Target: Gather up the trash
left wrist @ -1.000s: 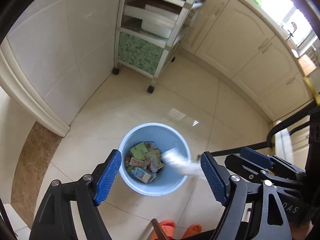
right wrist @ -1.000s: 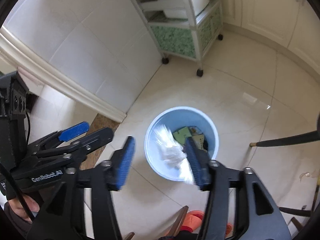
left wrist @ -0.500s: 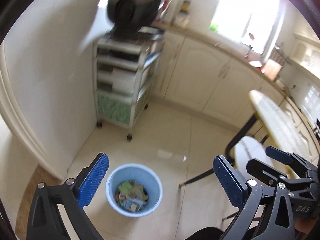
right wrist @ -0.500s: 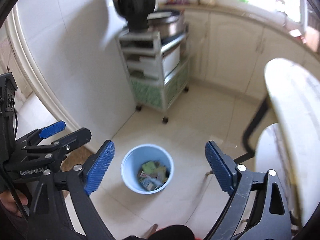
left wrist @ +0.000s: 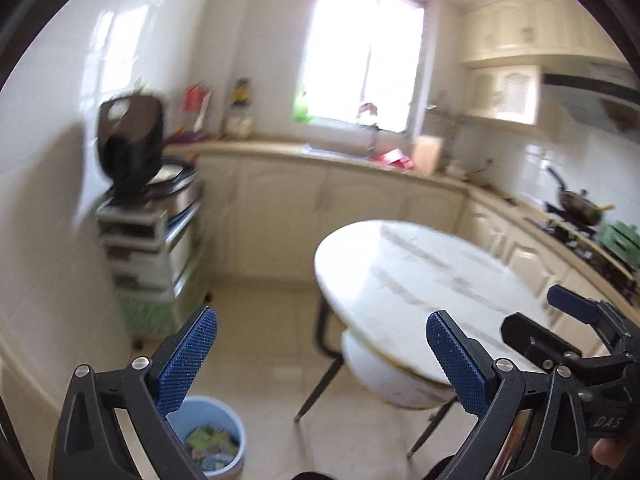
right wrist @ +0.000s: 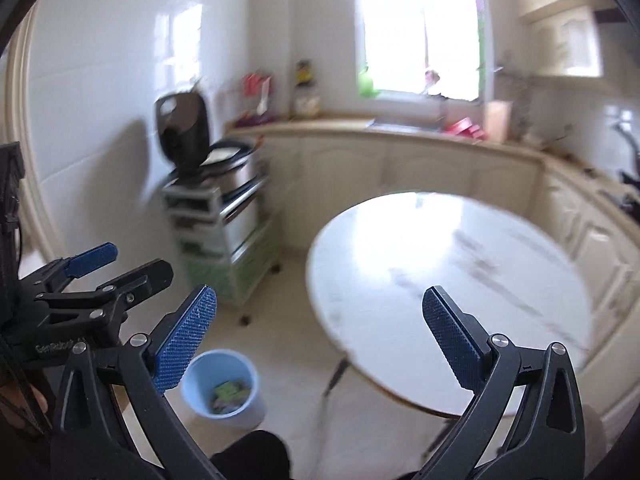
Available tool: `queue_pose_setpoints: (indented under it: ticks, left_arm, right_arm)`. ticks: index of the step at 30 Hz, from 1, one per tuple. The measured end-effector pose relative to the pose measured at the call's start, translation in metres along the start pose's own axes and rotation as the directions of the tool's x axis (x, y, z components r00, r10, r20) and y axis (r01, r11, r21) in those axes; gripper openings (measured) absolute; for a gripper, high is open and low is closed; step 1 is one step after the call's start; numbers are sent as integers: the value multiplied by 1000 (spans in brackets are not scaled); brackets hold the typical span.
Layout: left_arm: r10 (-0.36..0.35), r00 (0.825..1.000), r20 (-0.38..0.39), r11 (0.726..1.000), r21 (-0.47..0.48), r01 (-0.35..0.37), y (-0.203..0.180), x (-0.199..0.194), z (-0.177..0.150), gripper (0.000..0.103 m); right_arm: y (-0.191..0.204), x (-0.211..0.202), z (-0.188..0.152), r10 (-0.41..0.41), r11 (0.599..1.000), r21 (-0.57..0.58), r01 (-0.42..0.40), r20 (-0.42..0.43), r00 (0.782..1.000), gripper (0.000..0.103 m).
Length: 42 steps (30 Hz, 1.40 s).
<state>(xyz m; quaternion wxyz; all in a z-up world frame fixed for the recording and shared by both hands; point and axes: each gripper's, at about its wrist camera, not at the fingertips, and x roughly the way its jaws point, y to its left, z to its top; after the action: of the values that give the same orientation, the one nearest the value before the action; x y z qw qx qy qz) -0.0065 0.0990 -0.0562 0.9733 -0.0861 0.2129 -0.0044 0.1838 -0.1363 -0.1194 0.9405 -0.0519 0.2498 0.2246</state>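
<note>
- Left gripper (left wrist: 320, 356): jaws spread wide, nothing between the blue pads (left wrist: 188, 356); no opening in the last half second; it points out over the kitchen floor, toward the near edge of the table (left wrist: 420, 280).
- Right gripper (right wrist: 318, 338): jaws spread wide and empty; they have just been opening further, with nothing between them; the left gripper shows at the left border of the right wrist view, beside it and apart from it.
- Bin (left wrist: 236, 436): pale blue, round, upright on the tiled floor; in the left wrist view it sits at the bottom, partly hidden behind the left finger; in the right wrist view (right wrist: 224, 388) it stands low, just right of the left finger, between the cart (right wrist: 224, 240) and the table leg.
- Trash (left wrist: 208, 446): coloured cartons and wrappers lying inside the bin; single pieces too blurred to tell apart.
- Table: round, white marbled top on dark legs; top bare where seen; a white stool (left wrist: 384, 376) tucked under its near edge.
- Cart: tiered, against the white wall; a dark cooker (left wrist: 132, 148) with raised lid on top.
- Both views blurred.
</note>
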Motion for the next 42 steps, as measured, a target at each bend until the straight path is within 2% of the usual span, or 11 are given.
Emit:
queue_pose_setpoints:
  ticks: [7, 13, 18, 19, 26, 30, 42]
  left_arm:
    - [-26, 996, 80, 996, 88, 19, -60, -61, -7, 102]
    - [-26, 983, 184, 986, 169, -6, -100, -103, -27, 102]
    - [-43, 972, 233, 981, 194, -3, -120, -128, -45, 102]
    - [-41, 970, 239, 981, 196, -7, -120, -130, -49, 102]
    - [-32, 962, 272, 981, 193, -22, -119, -121, -69, 102]
    - [-28, 961, 275, 980, 197, -28, -117, -112, -69, 102]
    - [-18, 956, 292, 977, 208, -45, -120, -102, -74, 102]
  right_arm:
    - [-35, -82, -2, -102, 994, 59, 96, 113, 988, 103]
    - [-58, -140, -2, -199, 979, 81, 187, 204, 958, 103]
    - [-68, -172, 0, -239, 970, 104, 219, 262, 935, 103]
    - [-70, -180, 0, -261, 965, 110, 239, 285, 922, 103]
    - [-74, -191, -5, -309, 950, 130, 282, 313, 898, 103]
    - [-75, -191, -8, -331, 943, 138, 303, 320, 887, 103]
    - [-77, -185, -14, -328, 944, 143, 297, 309, 893, 103]
